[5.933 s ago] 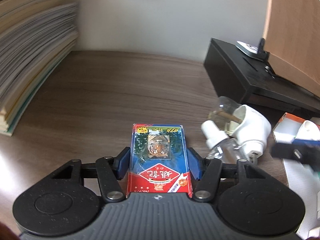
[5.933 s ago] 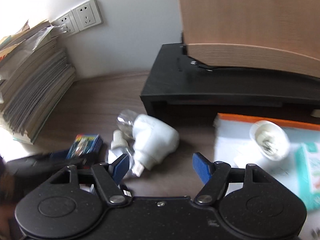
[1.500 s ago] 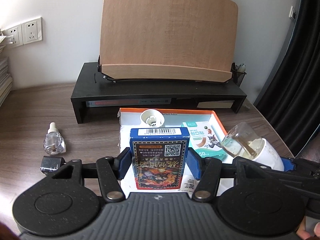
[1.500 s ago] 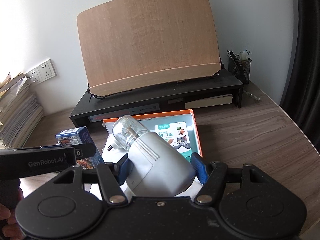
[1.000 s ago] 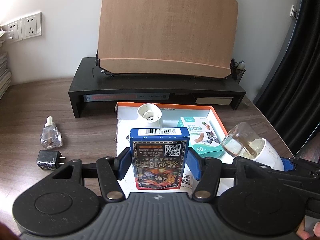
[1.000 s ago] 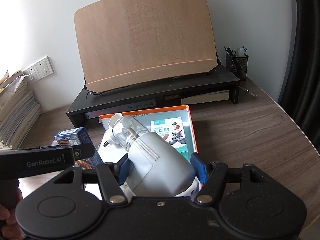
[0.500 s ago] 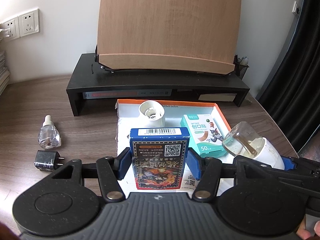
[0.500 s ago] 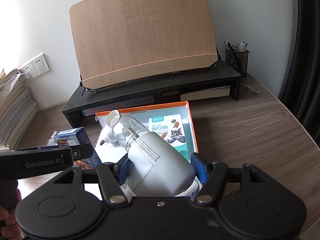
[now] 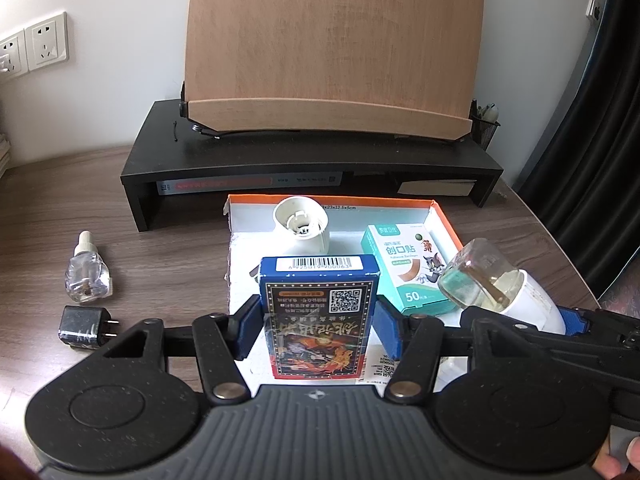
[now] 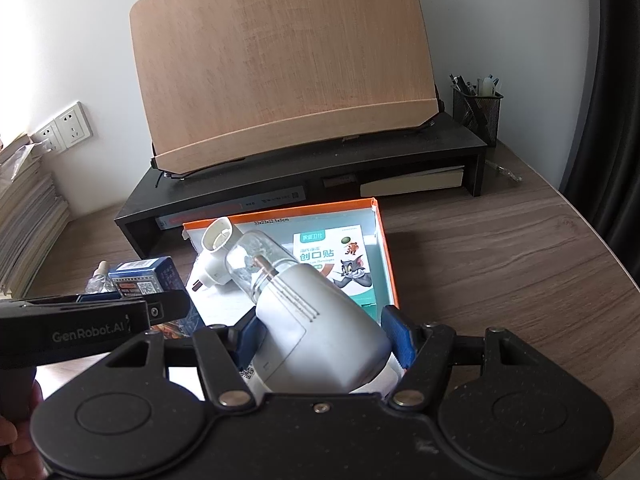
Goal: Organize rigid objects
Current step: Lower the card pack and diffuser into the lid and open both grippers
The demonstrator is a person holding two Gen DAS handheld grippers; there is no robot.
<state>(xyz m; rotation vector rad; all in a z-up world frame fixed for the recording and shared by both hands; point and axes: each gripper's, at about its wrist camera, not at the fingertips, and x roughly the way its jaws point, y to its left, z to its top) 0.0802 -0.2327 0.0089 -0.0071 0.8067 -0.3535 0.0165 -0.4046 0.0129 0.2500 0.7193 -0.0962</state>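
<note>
My left gripper [image 9: 318,330] is shut on a blue playing-card box [image 9: 318,312] and holds it upright over the near edge of the orange-rimmed white tray [image 9: 442,216]. My right gripper [image 10: 324,338] is shut on a white plug-in vaporizer with a clear bottle [image 10: 316,312], held above the tray's [image 10: 386,260] near right part. It also shows in the left wrist view [image 9: 496,284]. In the tray stand a white plug-in vaporizer body [image 9: 302,224] and a teal bandage box [image 9: 412,268]. The card box also shows in the right wrist view [image 10: 146,278].
A clear refill bottle [image 9: 86,276] and a black charger plug [image 9: 84,326] lie on the wooden desk left of the tray. A black monitor riser [image 9: 312,156] with a wooden book stand [image 9: 332,48] stands behind. A mesh pen holder [image 10: 476,114] is at far right; stacked papers [image 10: 24,216] at far left.
Both grippers carried their objects from the left of the desk to the tray. In the last second the view has crept slightly closer to the tray.
</note>
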